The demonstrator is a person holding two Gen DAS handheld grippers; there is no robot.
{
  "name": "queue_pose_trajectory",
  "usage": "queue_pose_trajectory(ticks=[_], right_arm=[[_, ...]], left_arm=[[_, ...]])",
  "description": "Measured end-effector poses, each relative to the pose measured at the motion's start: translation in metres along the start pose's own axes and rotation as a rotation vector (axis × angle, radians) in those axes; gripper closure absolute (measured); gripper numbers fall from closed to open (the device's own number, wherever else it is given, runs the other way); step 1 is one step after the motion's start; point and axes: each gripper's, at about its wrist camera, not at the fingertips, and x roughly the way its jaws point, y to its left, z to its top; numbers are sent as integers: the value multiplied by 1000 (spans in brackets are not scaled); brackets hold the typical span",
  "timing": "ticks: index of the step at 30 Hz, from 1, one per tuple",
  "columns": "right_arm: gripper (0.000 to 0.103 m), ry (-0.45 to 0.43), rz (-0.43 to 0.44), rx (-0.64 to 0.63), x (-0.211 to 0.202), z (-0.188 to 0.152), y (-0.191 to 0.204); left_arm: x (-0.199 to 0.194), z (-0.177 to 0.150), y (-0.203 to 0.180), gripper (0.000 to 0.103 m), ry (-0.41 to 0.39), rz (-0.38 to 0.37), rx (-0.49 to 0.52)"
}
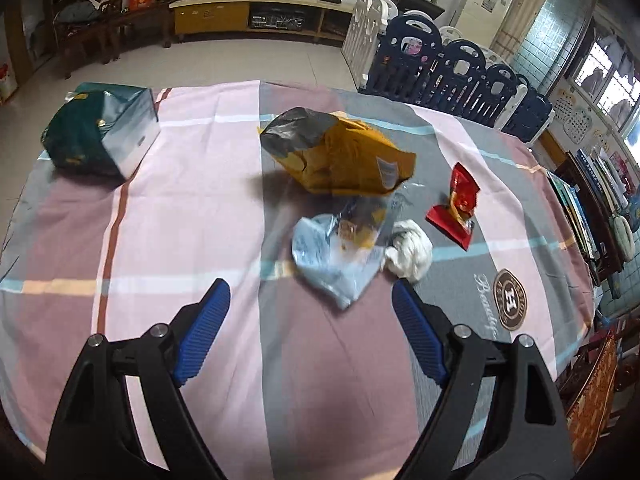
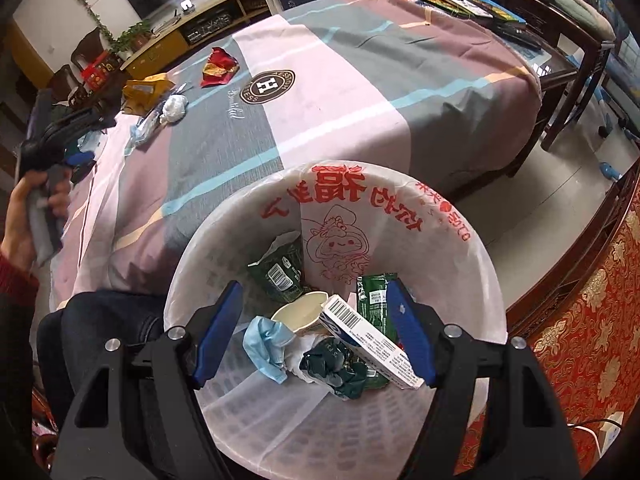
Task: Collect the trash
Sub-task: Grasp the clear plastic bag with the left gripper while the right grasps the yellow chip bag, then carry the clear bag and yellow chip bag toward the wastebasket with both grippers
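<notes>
Blue-padded and standing well apart, the jaws of the left gripper (image 1: 310,300) held nothing and pointed down at the tablecloth (image 1: 200,208). The nearest trash lay just ahead of them and slightly toward the right-hand finger: a crumpled clear plastic wrapper (image 1: 340,256) with pale blue print, its long axis running away from the gripper toward the yellow paper bag (image 1: 344,156). A white tissue wad (image 1: 410,250) touched the wrapper's right edge, just beyond the right fingertip. A red snack packet (image 1: 456,204) lay farther right, apart from the tissue. A dark green box (image 1: 100,132) sat well apart at the far left of the table.

In my judgement, the left gripper was the one placed to take the wrapper or the tissue; a short advance with a slight shift to the right would bring either between the pads.

The right gripper (image 2: 316,316) hung over the white waste bin (image 2: 460,264), which was lined with a translucent bag carrying red print. Its jaws were apart and clamped on nothing. Contents of the bin: a paper cup (image 2: 300,314), a white carton with a barcode (image 2: 368,340), a blue face mask (image 2: 262,342), two green wrappers (image 2: 280,270) and a crumpled dark green foil (image 2: 336,364). The carton lay beneath the right-hand finger; whether it touched the pad could not be determined.

From the right wrist view the person's left hand (image 2: 32,220) was seen gripping the other tool at the table's near edge. The bin stood beside the table, near the person's knee.
</notes>
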Motion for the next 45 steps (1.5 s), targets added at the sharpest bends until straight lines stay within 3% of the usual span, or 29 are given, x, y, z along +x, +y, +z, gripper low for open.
queue_pose_trajectory(ticks=[2, 3, 5, 6, 7, 10, 18, 24, 25, 29, 34, 39, 40, 41, 42, 44, 45], right_arm=[[30, 15, -8, 0, 7, 4, 2], [30, 19, -11, -1, 10, 5, 3], [30, 27, -14, -4, 16, 8, 6], [30, 30, -15, -3, 19, 11, 8], [30, 33, -13, -2, 21, 13, 9], [30, 34, 7, -7, 29, 23, 19], [30, -2, 114, -111, 53, 69, 90], [30, -77, 193, -173, 73, 116, 168], [30, -85, 212, -177, 75, 123, 180], [30, -112, 253, -268, 93, 142, 247], [19, -86, 258, -384, 133, 154, 329], [13, -15, 197, -455, 174, 146, 374], [16, -9, 192, -478, 181, 142, 377], [37, -8, 183, -497, 184, 137, 378], [47, 0, 168, -516, 188, 133, 377], [64, -13, 190, -527, 182, 128, 372], [67, -13, 187, -532, 177, 126, 369]], left_arm=[[24, 15, -1, 21, 25, -8, -10], [35, 20, 0, 26, 40, -9, -13], [55, 23, 0, 47, 74, -21, 0], [62, 22, 0, 71, 93, -30, 13], [68, 18, 1, 80, 115, -39, 29], [56, 4, 7, 88, 91, -65, 62], [-53, -74, 45, 89, 10, -94, 74], [-107, -114, 101, 88, -9, -103, -73], [-113, -115, 111, 88, -27, -73, -92], [-139, -122, 148, 88, -108, 171, -130], [-147, -126, 177, 88, -125, 235, -204], [-148, -128, 184, 88, -121, 222, -219], [-148, -129, 184, 88, -121, 221, -219], [-147, -130, 183, 88, -119, 222, -220], [-146, -131, 182, 88, -120, 221, -223], [-149, -132, 180, 88, -128, 220, -223], [-150, -132, 177, 88, -134, 222, -219]])
